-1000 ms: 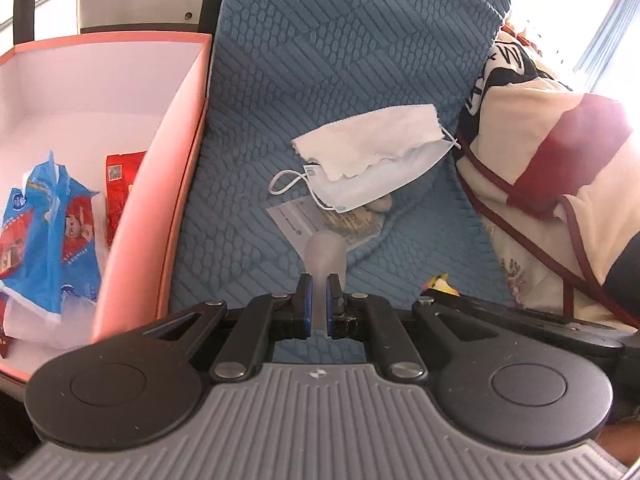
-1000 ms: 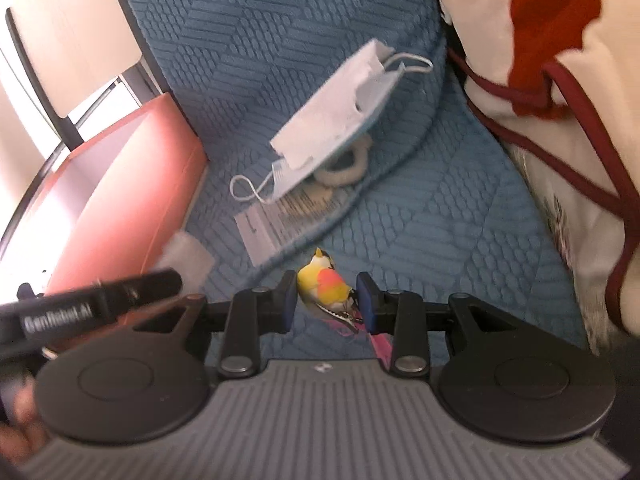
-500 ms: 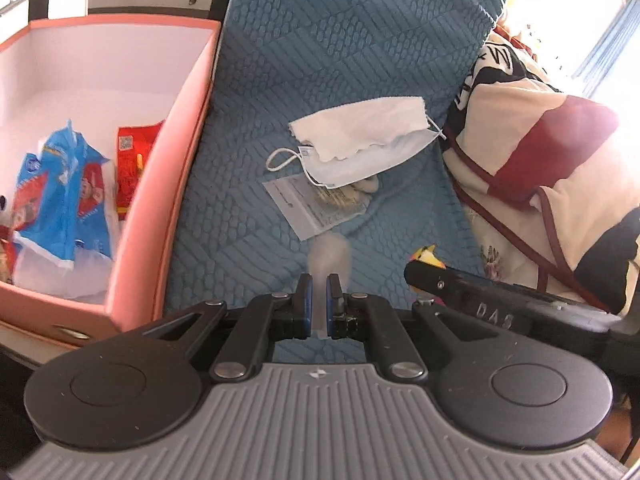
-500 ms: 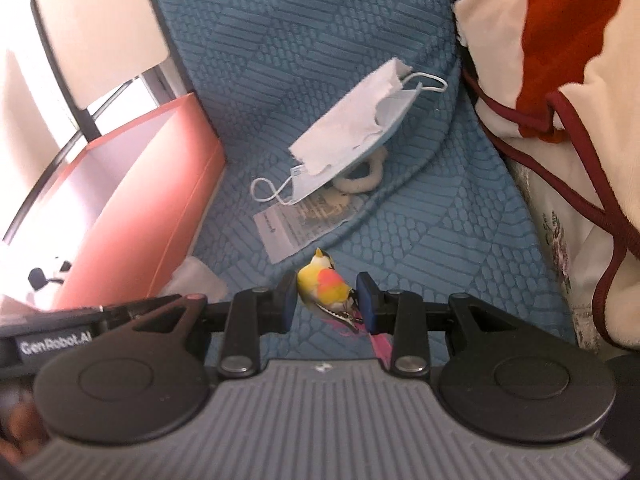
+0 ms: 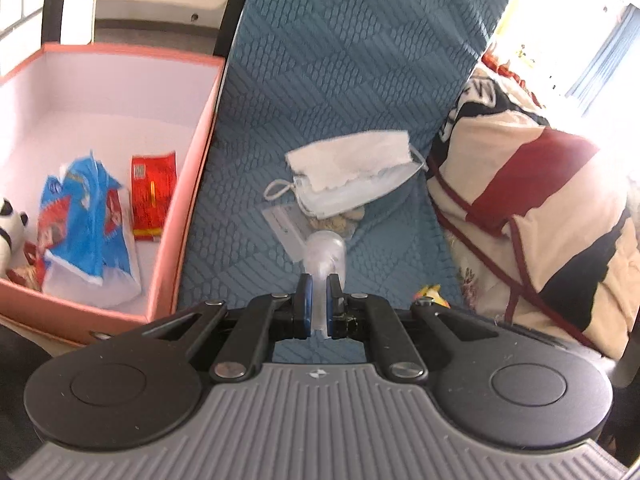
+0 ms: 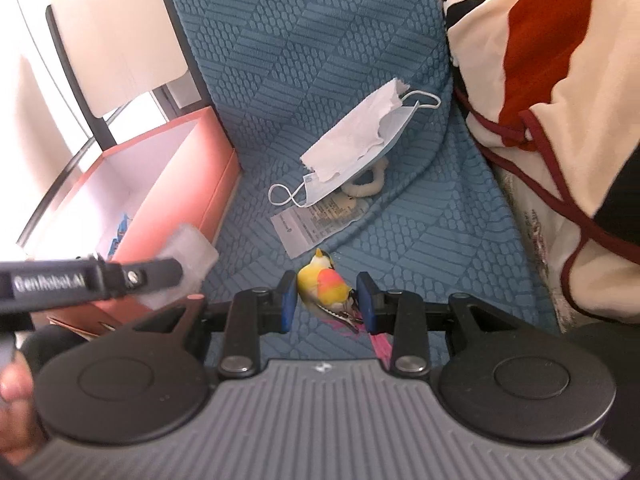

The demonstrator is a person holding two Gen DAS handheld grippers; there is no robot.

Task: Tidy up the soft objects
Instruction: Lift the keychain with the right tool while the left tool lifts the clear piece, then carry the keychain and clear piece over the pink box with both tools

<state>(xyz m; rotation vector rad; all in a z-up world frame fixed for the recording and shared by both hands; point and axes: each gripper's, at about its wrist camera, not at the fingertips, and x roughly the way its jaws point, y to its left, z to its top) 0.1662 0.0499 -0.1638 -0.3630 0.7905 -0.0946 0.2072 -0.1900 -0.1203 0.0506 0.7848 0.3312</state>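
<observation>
My left gripper (image 5: 318,294) is shut on a small translucent soft packet (image 5: 323,254), held above the blue quilted seat (image 5: 340,60). The same packet (image 6: 188,258) shows in the right wrist view beside the left gripper's finger (image 6: 92,280). My right gripper (image 6: 326,294) is shut on a yellow and orange bird toy (image 6: 324,286) with pink trailing under it. The toy's tip (image 5: 430,292) peeks into the left wrist view. A pink box (image 5: 192,200) stands left of the seat. A face mask under a white tissue (image 5: 352,172) lies on the seat ahead of both grippers.
Inside the box lie a blue packet (image 5: 80,216), a red packet (image 5: 152,196) and a panda plush (image 5: 10,228). A labelled clear bag (image 6: 316,220) and a white scrunchie (image 6: 370,184) lie by the mask. A cream, red and black blanket (image 5: 540,200) fills the right side.
Both grippers have risen and drawn back from the seat, each keeping its hold. More of the pink box's inside shows in the left wrist view.
</observation>
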